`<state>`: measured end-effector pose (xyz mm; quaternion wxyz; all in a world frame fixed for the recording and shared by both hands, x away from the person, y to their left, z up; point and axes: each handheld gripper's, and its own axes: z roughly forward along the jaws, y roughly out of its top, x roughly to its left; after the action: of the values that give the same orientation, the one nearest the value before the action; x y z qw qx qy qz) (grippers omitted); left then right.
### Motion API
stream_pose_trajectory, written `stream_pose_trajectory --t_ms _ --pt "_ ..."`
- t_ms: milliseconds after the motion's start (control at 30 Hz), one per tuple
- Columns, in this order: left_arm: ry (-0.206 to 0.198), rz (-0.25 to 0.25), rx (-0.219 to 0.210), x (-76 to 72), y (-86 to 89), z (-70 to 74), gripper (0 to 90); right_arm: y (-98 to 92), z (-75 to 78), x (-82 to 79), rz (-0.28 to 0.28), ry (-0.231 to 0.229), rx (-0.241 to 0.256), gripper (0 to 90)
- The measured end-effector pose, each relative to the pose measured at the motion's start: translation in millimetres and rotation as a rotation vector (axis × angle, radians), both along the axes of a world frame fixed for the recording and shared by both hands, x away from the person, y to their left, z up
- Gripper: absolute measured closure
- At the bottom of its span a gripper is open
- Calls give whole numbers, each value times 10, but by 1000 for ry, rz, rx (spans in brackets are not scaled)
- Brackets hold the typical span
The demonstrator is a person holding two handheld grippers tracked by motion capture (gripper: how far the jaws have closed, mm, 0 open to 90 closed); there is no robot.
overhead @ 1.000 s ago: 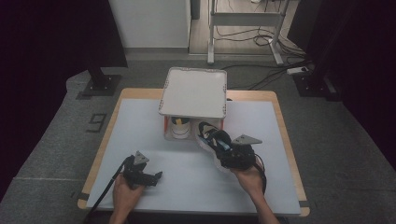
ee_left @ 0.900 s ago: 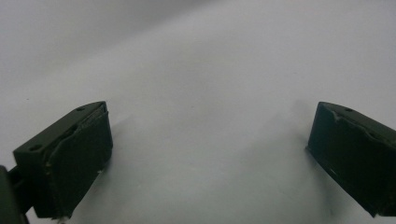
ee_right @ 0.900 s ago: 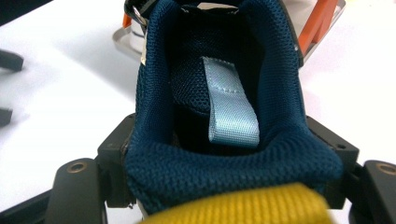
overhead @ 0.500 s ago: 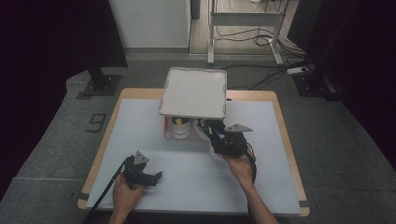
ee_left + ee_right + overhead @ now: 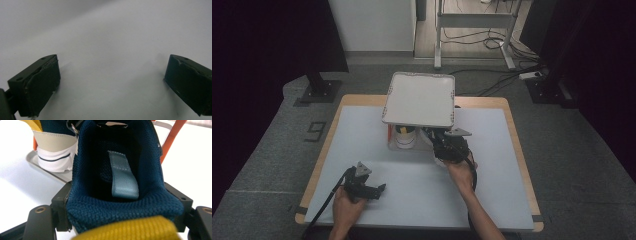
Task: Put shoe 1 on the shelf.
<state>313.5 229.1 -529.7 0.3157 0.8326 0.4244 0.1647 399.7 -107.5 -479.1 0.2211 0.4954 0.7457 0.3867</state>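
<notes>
A small rack with a white top shelf (image 5: 419, 100) and orange legs (image 5: 173, 137) stands at the table's far middle. On its lower grey tray (image 5: 51, 172) sits a white and beige shoe (image 5: 53, 147) (image 5: 404, 136), heel toward me. My right gripper (image 5: 443, 143) (image 5: 121, 213) is shut on the heel of a second shoe (image 5: 120, 202), blue-lined with a light blue pull tab and a yellow collar. That shoe's toe reaches under the shelf, to the right of the first. My left gripper (image 5: 379, 189) (image 5: 112, 85) rests open on the white table top, nothing between its fingers (image 5: 42, 85).
The white table cover (image 5: 492, 200) has a wooden border. The top shelf overhangs the tray and hides most of both shoes in the high view. Stands and cables sit on the floor behind the table.
My right gripper has carried the shoe forward and left, from the table's middle right to under the rack's shelf. The left gripper has stayed put.
</notes>
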Motion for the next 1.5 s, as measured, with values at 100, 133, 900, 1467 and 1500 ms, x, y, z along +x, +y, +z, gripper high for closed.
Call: stream_pose_trajectory --t_ms 100,133,900,1467,1500 --pt "0 -1 0 0 0 0 0 29 -35 28 -11 2 -15 249" --pt "0 0 0 -1 0 0 0 37 -48 37 -16 3 -22 248" --pt "-1 -2 0 -2 0 1 2 -154 36 -198 148 40 20 237" --pt "-1 -2 0 -3 -1 1 3 -58 -52 -361 289 59 67 456" --pt "-2 -1 1 -3 -1 1 3 -41 -46 -357 293 60 60 456"
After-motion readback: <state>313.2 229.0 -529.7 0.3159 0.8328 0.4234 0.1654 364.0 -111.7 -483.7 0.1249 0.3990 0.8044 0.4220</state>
